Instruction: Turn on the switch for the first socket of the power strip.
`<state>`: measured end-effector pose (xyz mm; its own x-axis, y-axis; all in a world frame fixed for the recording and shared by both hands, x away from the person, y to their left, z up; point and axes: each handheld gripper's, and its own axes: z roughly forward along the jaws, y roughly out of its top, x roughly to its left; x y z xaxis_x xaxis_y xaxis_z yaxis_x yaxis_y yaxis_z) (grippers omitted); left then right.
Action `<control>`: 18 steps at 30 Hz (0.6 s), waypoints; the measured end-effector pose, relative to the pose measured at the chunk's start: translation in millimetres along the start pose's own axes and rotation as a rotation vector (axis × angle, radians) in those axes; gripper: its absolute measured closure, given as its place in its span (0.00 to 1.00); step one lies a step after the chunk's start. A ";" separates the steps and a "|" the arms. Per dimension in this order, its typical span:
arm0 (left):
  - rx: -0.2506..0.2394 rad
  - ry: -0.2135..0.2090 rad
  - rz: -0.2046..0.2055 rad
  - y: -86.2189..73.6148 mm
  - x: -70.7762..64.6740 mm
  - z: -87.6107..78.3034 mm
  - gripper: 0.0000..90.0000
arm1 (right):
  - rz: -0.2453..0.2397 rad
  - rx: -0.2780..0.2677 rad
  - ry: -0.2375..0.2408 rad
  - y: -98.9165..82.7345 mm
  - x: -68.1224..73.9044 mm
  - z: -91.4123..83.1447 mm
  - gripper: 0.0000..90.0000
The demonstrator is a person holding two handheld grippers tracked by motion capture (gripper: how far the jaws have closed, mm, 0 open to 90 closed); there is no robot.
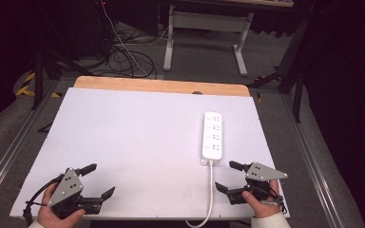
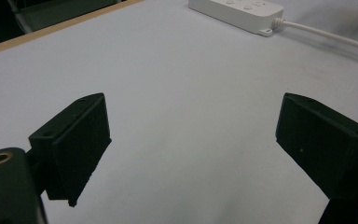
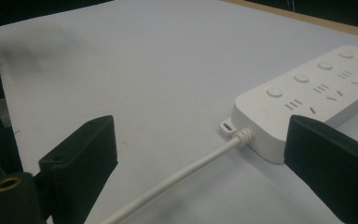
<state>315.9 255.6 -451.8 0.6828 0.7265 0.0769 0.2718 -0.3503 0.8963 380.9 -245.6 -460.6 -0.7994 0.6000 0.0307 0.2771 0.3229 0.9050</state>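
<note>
A white power strip with several sockets lies lengthwise on the right half of the white table top. Its white cable runs from its near end off the front edge. My right gripper is open at the front right, just right of the cable and nearer than the strip. In the right gripper view the strip and cable lie between and beyond the spread jaws. My left gripper is open at the front left over bare table, nothing between its jaws; the strip shows far off.
A wooden strip borders the table's far edge. Beyond it stand a white desk frame and a tangle of floor cables. Metal rails run along both sides of the table.
</note>
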 end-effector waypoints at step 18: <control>0.031 -0.001 0.001 -3.4 3.5 4.3 0.09 | 0.027 0.097 0.024 -24.5 5.4 9.0 0.09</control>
<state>320.3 256.9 -456.4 0.6839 0.7255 0.0772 0.2917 -0.3689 0.8825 374.6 -243.7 -486.5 -0.8032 0.5922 0.0653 0.3477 0.3771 0.8584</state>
